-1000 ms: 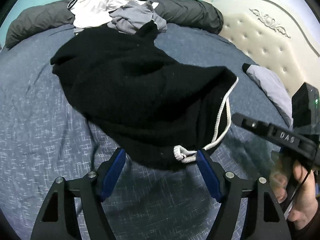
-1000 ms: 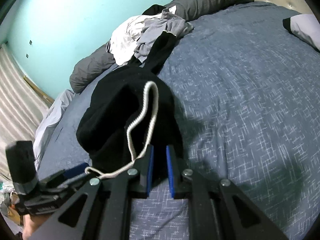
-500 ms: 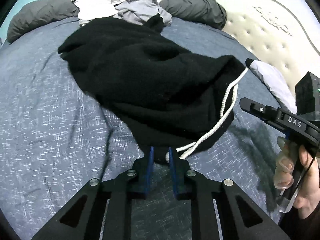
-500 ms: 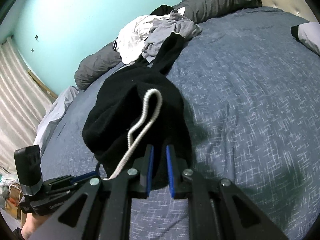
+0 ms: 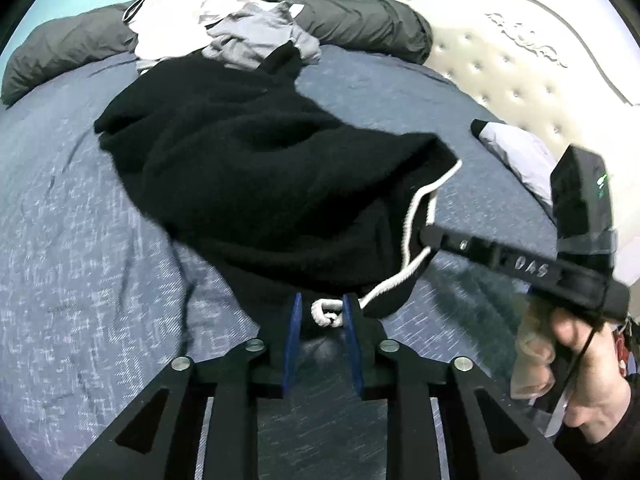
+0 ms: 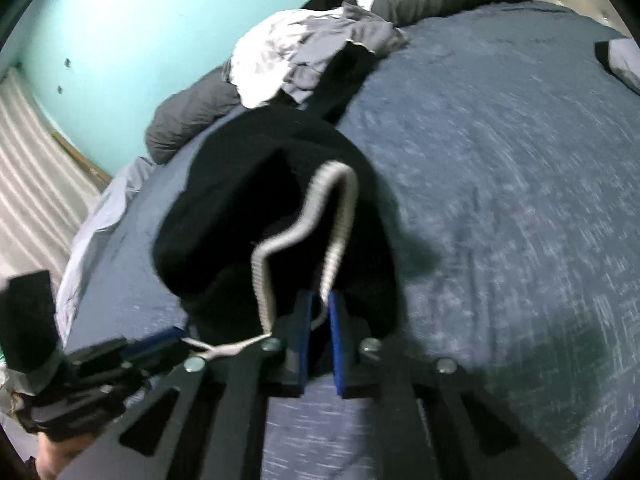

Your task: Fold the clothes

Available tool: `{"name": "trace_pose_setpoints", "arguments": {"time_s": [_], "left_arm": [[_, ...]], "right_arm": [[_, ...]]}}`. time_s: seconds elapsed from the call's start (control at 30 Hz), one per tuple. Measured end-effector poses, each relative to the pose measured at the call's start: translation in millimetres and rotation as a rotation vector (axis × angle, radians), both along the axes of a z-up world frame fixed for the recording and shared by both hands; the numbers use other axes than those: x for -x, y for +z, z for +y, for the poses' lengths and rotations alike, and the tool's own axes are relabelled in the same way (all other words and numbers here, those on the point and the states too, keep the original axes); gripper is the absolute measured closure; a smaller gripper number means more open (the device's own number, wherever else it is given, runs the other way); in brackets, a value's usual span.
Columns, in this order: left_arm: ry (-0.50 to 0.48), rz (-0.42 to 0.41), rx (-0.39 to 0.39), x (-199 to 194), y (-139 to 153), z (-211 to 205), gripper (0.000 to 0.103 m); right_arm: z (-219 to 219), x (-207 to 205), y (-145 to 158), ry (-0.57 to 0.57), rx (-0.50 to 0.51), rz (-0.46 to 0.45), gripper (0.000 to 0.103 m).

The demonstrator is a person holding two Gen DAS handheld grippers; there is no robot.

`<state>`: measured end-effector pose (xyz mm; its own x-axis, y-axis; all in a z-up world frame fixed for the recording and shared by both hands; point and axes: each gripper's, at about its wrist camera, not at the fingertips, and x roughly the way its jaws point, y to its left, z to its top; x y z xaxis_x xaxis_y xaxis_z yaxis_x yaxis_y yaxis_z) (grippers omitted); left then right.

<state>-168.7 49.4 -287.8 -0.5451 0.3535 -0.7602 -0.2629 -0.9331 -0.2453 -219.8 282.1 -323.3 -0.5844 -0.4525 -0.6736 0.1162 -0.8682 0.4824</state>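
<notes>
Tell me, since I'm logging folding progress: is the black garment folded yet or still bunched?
Still bunched. The black garment lies rumpled on the bed, its white drawstring looping loose; both grippers pinch its near edge.

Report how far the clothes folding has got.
Done: nothing looks folded yet. In hand: both grippers hold the black garment by its near edge, the left gripper, whose jaws have just been opening a little, around its white drawstring, the right gripper shut on the fabric. Left: folding it, then the crumpled white and grey pile behind.
</notes>
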Motion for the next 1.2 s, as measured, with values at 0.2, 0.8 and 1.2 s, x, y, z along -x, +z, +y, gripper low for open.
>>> {"name": "trace_pose_setpoints", "arguments": {"time_s": [0.2,0.8,1.2], "left_arm": [[-0.02,0.019,-0.012,7.9,4.4,19.8,0.065],[-0.118,0.012,0.059,51.3,-7.5,61.9,0.095],[0.083,0.161,0.032,13.4,62.1,-39.5,0.096]], "right_arm": [[3.0,-9.0,-6.9,0.001,-0.042,-0.031,0.1],[1.9,-9.8,-9.1,0.021,-0.032,-0.025,0.101],[-3.7,-8.2,8.5,0.046,-0.039,0.039,0.1]]}}
